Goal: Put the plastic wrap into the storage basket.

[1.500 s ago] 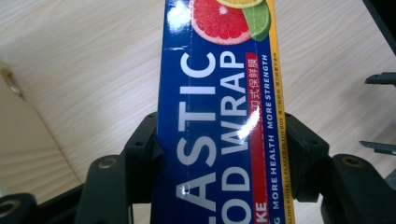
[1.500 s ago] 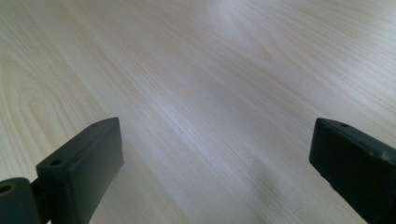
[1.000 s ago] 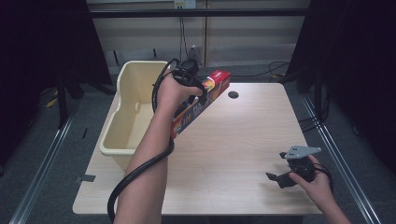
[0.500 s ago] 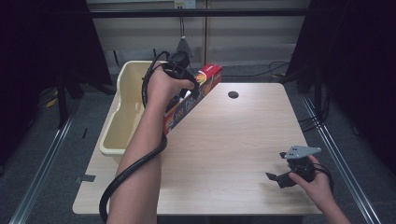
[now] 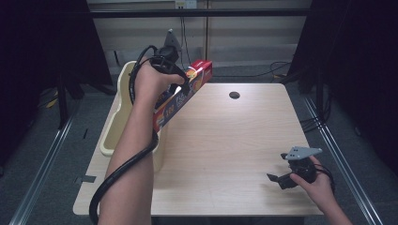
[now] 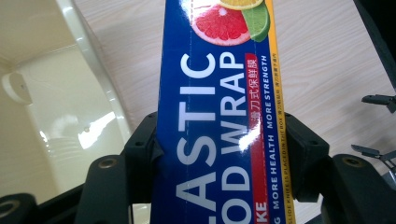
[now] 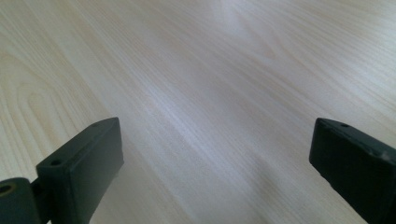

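Right gripper (image 5: 280, 178) sits low at the near right corner of the table (image 5: 234, 154), held in the person's right hand (image 5: 317, 183); jaws spread wide, nothing between them; in the right gripper view both black jaws stand far apart at the bottom corners over bare pale wood grain; grey three-cornered plate on top of it in the high view; well apart from everything else on the table.

Left forearm (image 5: 129, 164) runs up from the near edge along the left side, black cable (image 5: 117, 176) looping beside it; left gripper (image 5: 180, 86) is clenched on the plastic wrap box (image 5: 180, 96), lifted off the table near the far left; in the left gripper view the jaws press on both long sides of the box (image 6: 215, 116), blue face up with white lettering "PLASTIC FOOD WRAP", a red strip and a yellow edge, citrus slices printed at the far end; box runs lengthwise away from the camera, tilted in the high view, its red far end higher and pointing to the back right.

Cream plastic bin (image 5: 115, 126) stands at the left table edge, just beside and below the box; its pale inner wall (image 6: 60, 121) shows left of the box in the left gripper view.

Farther back, a dark round hole (image 5: 234, 95) in the tabletop near the far edge, right of the box.
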### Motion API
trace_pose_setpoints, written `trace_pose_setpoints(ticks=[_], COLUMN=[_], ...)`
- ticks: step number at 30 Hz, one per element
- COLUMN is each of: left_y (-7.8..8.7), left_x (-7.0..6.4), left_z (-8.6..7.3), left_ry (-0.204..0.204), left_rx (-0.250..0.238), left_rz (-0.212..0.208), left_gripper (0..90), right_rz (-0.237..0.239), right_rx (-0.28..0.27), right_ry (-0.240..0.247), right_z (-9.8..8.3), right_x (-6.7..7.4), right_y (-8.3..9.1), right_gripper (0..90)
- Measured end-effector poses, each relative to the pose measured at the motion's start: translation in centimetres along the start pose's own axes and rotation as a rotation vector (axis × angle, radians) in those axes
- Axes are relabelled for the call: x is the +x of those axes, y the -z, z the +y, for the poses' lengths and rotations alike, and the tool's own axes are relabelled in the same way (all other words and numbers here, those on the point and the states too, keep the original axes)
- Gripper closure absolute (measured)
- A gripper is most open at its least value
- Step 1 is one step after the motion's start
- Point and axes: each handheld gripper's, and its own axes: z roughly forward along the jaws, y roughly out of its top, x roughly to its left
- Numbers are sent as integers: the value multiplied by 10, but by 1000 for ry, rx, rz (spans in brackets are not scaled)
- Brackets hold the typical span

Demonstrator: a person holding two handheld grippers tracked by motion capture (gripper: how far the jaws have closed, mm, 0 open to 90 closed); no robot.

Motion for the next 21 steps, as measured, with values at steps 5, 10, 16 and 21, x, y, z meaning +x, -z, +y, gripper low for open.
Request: trace_pose_setpoints(ticks=[5, 10, 16, 21], left_y=[6, 11, 16, 20], left_x=[6, 9, 11, 13], left_z=[-2, -4, -7, -9], left_ry=[0, 17, 39, 48], left_rx=[-5, -4, -22, -20], left_rz=[9, 12, 18, 21], left_gripper=[407, 407, 407, 407], right_rz=[5, -1, 8, 15], right_rx=[9, 8, 9, 9], right_ry=[9, 6, 4, 13], right_z=[0, 0, 0, 2], right_x=[1, 1, 0, 0], right_y=[-2, -1, -3, -6], right_gripper=[28, 29, 28, 29])
